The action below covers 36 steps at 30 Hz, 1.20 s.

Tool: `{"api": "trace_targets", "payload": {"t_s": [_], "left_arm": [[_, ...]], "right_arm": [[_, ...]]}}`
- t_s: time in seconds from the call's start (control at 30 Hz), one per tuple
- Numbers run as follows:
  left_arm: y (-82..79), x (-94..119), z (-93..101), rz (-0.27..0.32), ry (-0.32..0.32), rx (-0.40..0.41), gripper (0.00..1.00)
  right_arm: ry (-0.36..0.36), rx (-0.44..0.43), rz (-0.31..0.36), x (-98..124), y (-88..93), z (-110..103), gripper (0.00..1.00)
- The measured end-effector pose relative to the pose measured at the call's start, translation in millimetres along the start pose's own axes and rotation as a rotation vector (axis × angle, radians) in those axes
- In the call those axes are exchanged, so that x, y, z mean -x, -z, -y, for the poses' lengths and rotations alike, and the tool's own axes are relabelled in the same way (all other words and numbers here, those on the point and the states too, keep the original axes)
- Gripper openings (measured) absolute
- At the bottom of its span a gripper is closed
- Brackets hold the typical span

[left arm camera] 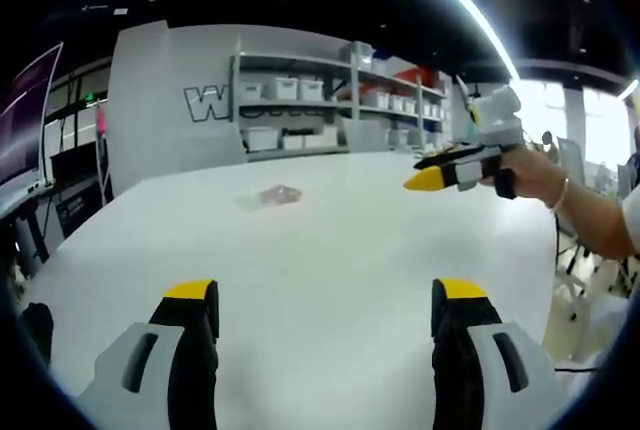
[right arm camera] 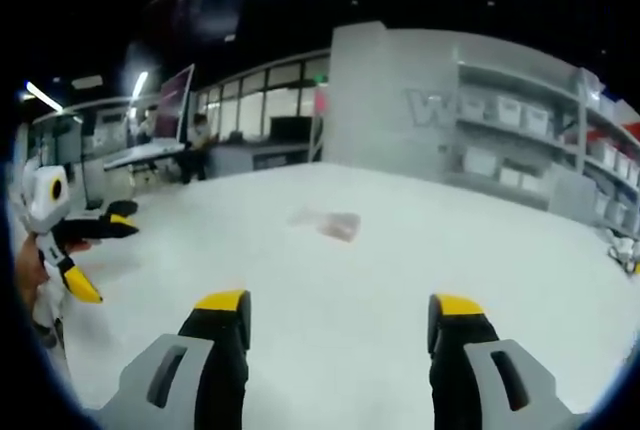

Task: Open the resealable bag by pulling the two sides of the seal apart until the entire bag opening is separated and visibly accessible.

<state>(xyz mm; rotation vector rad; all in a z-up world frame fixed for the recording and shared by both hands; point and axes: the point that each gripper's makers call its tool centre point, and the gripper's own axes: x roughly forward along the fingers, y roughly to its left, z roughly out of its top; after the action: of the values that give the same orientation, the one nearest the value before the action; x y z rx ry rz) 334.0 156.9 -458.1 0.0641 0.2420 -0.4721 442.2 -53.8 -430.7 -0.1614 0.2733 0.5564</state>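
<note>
A small clear resealable bag (left arm camera: 272,195) lies flat on the white table (left arm camera: 330,250), far beyond my left gripper (left arm camera: 325,300). That gripper is open, with nothing between its yellow-tipped jaws. At the right, a hand holds my right gripper (left arm camera: 425,170) above the table, away from the bag. In the right gripper view the same bag (right arm camera: 325,222) lies ahead on the table (right arm camera: 420,250). My right gripper (right arm camera: 340,305) is open and empty. The left gripper (right arm camera: 103,258) hovers at the far left with its jaws spread.
Shelves with white bins (left arm camera: 300,90) stand behind the table against a grey panel; they are also at the right (right arm camera: 520,155). A desk with a monitor (right arm camera: 172,100) and a seated person (right arm camera: 197,140) is at the back left. Chairs (left arm camera: 570,165) stand past the table's right edge.
</note>
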Motion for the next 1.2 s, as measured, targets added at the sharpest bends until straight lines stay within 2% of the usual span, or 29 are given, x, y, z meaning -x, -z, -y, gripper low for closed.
{"api": "trace_targets", "payload": {"t_s": [0.73, 1.2], "left_arm": [[-1.5, -1.9, 2.9, 0.005, 0.007, 0.003, 0.86], [-4.9, 2.6, 2.4, 0.019, 0.008, 0.005, 0.86]], "right_arm": [[0.006, -0.013, -0.030, -17.7, 2.4, 5.8, 0.72], [0.000, 0.012, -0.053, -26.3, -2.3, 0.1, 0.72]]}}
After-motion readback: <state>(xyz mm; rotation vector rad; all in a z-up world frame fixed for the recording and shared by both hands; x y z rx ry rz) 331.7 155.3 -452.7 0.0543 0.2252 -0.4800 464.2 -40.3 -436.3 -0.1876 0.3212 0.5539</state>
